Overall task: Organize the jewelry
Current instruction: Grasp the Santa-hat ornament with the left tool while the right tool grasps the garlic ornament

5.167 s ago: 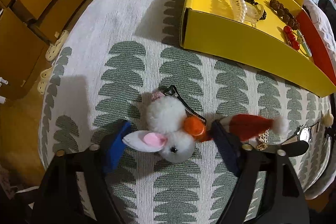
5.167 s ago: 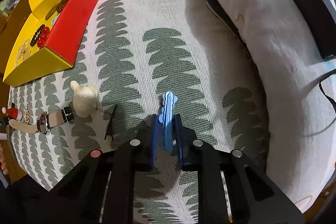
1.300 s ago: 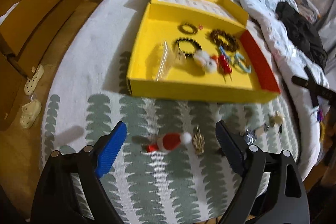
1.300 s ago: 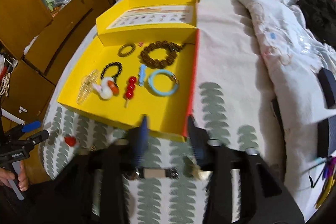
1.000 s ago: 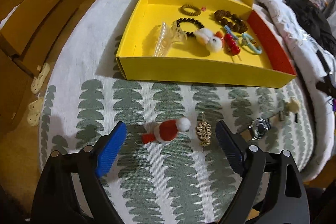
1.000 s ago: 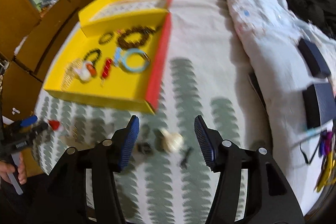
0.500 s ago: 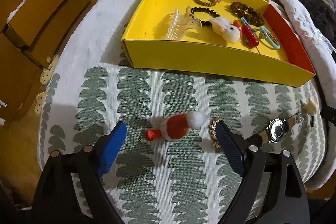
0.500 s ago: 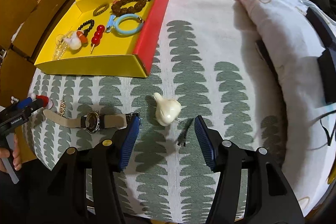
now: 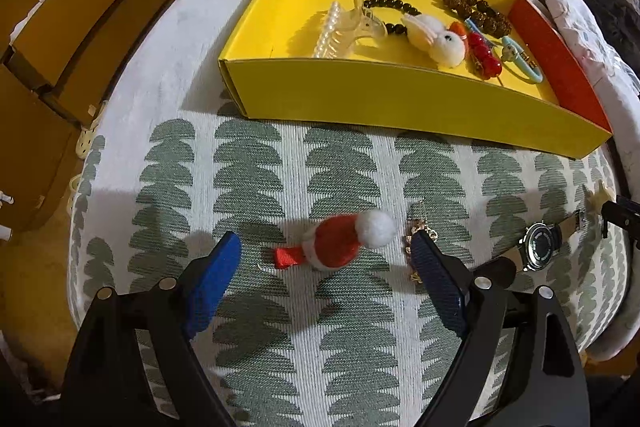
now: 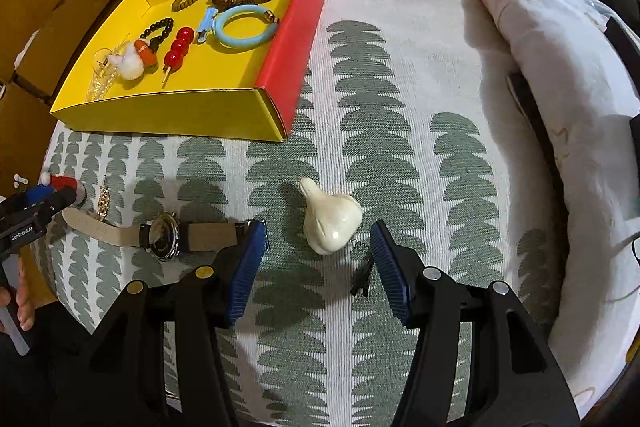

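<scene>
A red Santa-hat clip (image 9: 340, 241) with a white pompom lies on the leaf-patterned cover, between the wide-apart fingers of my left gripper (image 9: 324, 247), which is open just above it. A gold charm (image 9: 418, 233) sits by its right finger. My right gripper (image 10: 318, 231) is open around a cream bird-shaped clip (image 10: 330, 217), not touching it. A black hairpin (image 10: 362, 279) lies by the right finger. A wristwatch (image 10: 162, 233) lies left of it. The yellow box (image 9: 360, 95) holds bracelets, a claw clip, a plush bunny clip and red beads.
The box's red side wall (image 10: 296, 39) faces the open cover. A rumpled duvet (image 10: 560, 39) rises on the right. Wooden drawers (image 9: 60, 27) stand beyond the bed's left edge. A hand (image 10: 18, 303) holds the other gripper at the lower left of the right wrist view.
Both grippers have come down toward the cover. The Santa-hat clip now lies between the left fingers, and the bird-shaped clip between the right fingers. Neither gripper's opening has changed.
</scene>
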Available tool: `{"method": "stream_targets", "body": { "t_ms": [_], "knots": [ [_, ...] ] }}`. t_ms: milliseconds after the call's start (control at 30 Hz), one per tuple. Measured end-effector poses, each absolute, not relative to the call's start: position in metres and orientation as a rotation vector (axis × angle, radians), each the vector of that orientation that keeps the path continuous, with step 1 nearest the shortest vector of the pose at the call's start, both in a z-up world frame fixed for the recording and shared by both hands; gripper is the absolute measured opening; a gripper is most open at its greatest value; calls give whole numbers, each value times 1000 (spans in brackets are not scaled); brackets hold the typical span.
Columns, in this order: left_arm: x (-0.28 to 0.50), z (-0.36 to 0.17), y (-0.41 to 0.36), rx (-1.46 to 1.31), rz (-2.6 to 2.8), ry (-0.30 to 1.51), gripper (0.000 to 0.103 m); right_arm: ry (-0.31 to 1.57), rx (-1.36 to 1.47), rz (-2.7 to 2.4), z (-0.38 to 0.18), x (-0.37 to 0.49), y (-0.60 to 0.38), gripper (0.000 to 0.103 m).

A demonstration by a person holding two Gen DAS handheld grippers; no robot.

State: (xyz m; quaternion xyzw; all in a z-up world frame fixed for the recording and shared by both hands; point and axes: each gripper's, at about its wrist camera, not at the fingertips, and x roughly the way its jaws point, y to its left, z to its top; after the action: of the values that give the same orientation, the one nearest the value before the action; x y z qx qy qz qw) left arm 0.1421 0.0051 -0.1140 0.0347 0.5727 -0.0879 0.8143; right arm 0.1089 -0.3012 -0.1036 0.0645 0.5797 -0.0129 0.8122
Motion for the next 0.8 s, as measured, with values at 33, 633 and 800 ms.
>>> {"method": "stream_targets", "body": {
  "t_ms": [33, 633, 800],
  "knots": [
    [143, -116, 5, 71, -189, 1226, 84, 1239, 140, -27, -105, 109, -302, 58],
    [150, -124, 8, 14, -208, 1281, 47, 1250, 180, -7, -115, 123, -304, 56],
    [149, -123, 10, 5, -221, 1284, 44, 1268, 177, -17, -122, 126, -302, 49]
  ]
}}
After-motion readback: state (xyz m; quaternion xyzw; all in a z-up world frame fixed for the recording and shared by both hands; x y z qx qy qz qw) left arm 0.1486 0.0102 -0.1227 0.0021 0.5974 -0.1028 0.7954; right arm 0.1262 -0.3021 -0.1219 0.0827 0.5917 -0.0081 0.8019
